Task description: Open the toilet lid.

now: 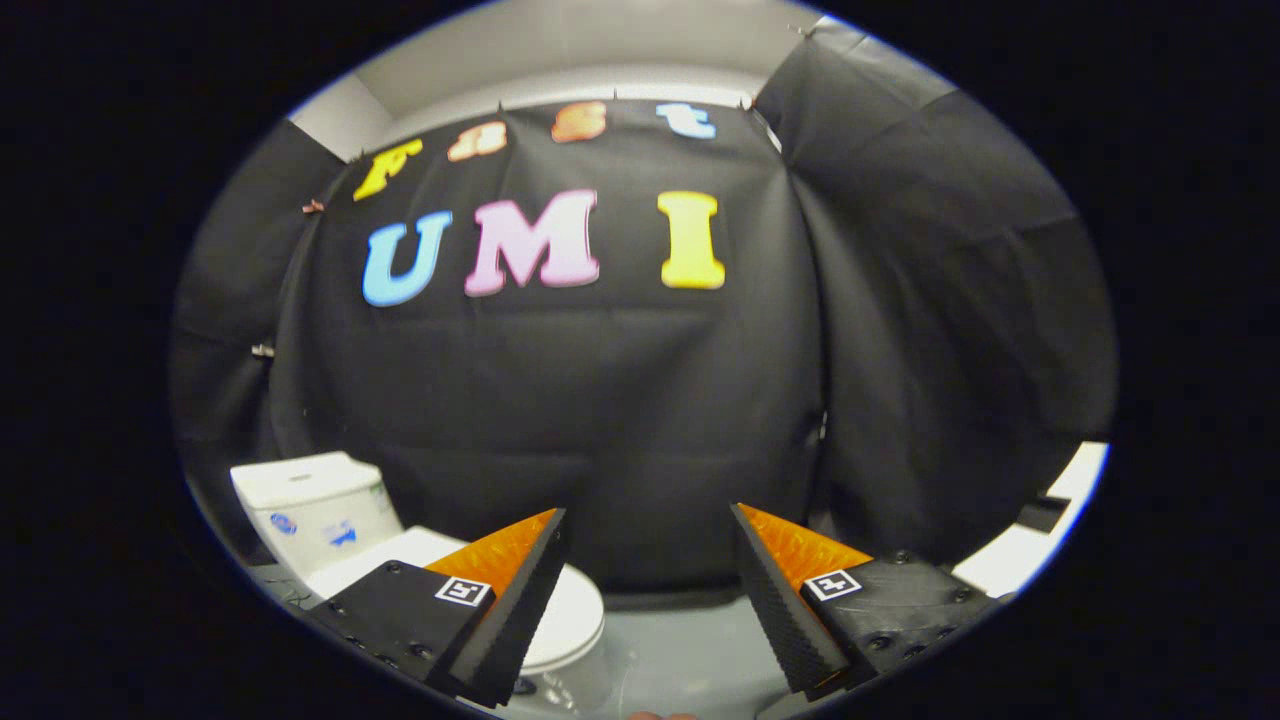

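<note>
The claw (648, 525) hangs in the air with its two fingers spread wide, holding nothing. A white toilet (330, 520) stands on the grey floor (690, 650) below and beyond the left finger. Its lid (575, 610) lies closed, partly hidden by that finger.

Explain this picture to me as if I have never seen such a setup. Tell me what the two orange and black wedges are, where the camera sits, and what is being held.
The camera rides on a hand-held tool and looks forward along its two fingers. Those wedges are the fingers of that gripper: orange on their upper faces, with black ridged pads facing each other. They stand wide apart and hold nothing. Behind and partly hidden by the one finger is a white toilet, its tank at the back and its lid down. The toilet stands on a grey floor against black cloth walls.
</note>
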The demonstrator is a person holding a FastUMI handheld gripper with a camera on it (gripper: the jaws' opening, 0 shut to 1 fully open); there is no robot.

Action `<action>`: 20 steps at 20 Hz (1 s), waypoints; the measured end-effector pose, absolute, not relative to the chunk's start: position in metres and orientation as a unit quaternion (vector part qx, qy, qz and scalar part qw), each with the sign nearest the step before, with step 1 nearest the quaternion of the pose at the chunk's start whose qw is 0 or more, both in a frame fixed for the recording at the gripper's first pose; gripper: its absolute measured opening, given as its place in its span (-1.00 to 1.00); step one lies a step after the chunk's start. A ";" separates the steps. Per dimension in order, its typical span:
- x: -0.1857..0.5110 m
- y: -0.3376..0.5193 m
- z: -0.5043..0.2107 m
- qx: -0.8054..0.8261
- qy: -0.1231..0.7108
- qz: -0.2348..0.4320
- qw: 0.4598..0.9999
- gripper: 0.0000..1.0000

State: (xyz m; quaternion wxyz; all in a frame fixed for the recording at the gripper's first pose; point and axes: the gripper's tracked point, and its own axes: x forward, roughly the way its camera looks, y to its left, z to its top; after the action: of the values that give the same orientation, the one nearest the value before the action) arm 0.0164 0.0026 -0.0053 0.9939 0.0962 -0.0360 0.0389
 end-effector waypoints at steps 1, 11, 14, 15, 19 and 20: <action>0.013 0.003 0.001 0.100 -0.044 0.043 0.993 0.95; -0.045 0.127 -0.218 0.301 0.368 0.133 0.870 0.97; -0.056 0.164 -0.241 0.426 0.444 0.121 0.779 0.98; -0.055 0.170 -0.246 0.447 0.457 0.110 0.761 0.97; -0.044 0.189 -0.278 0.477 0.490 0.077 0.725 0.96; -0.049 0.191 -0.284 0.475 0.499 0.078 0.720 0.94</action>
State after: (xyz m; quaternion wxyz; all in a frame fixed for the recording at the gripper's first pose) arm -0.0487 0.1913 -0.2837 0.7203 0.4752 0.4993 0.0778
